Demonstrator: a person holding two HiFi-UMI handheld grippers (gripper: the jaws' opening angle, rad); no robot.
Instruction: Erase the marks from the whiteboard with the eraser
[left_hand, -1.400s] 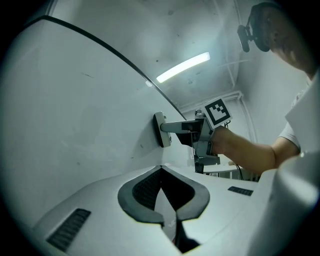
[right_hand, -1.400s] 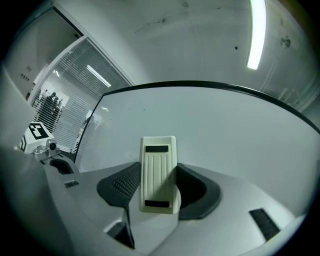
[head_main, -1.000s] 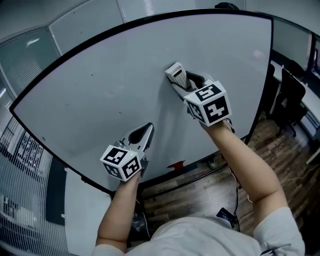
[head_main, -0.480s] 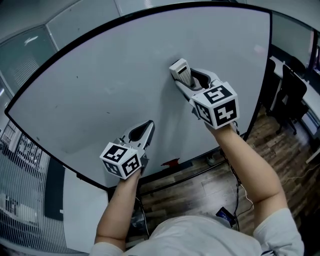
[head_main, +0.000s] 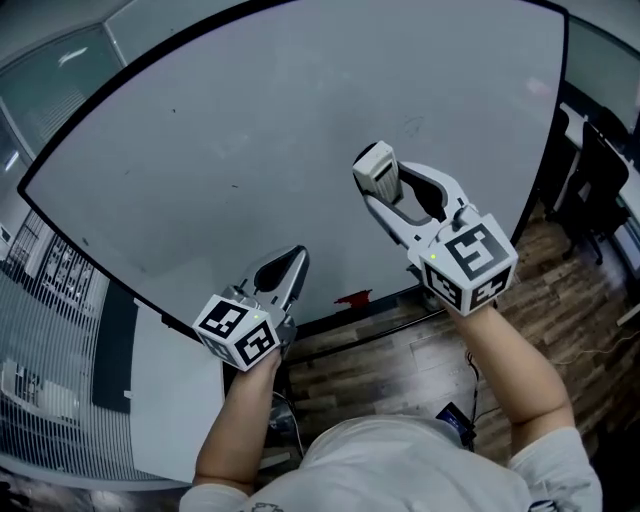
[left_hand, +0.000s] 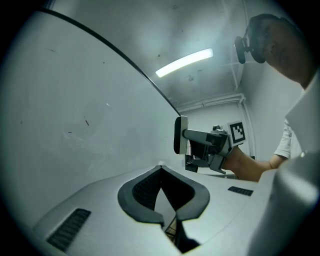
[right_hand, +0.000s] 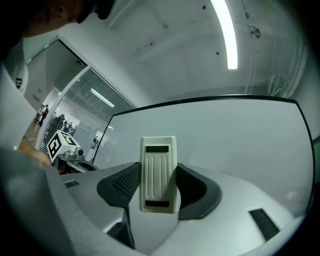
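Observation:
The whiteboard (head_main: 250, 130) fills the head view; small dark marks (head_main: 172, 110) dot its left half and a faint scribble (head_main: 412, 125) lies at upper right. My right gripper (head_main: 386, 190) is shut on the cream eraser (head_main: 376, 168), held below that scribble; I cannot tell whether it touches the board. The right gripper view has the ribbed eraser (right_hand: 159, 172) upright between the jaws of the right gripper (right_hand: 159, 186). My left gripper (head_main: 290, 262) is shut and empty, low by the board's bottom edge. In the left gripper view, the left gripper (left_hand: 160, 166) points along the board (left_hand: 75, 100) toward the eraser (left_hand: 179, 135).
A small red thing (head_main: 352, 298) sits on the board's bottom ledge. Wooden floor (head_main: 400, 370) lies below, with a dark device (head_main: 455, 425) on it. Dark chairs (head_main: 600, 160) stand at the right. A glass partition (head_main: 45, 270) and a white panel (head_main: 175, 385) are at the left.
My right gripper has carried the eraser down and to the right, nearer the camera. The left gripper has stayed low by the board's edge, still shut.

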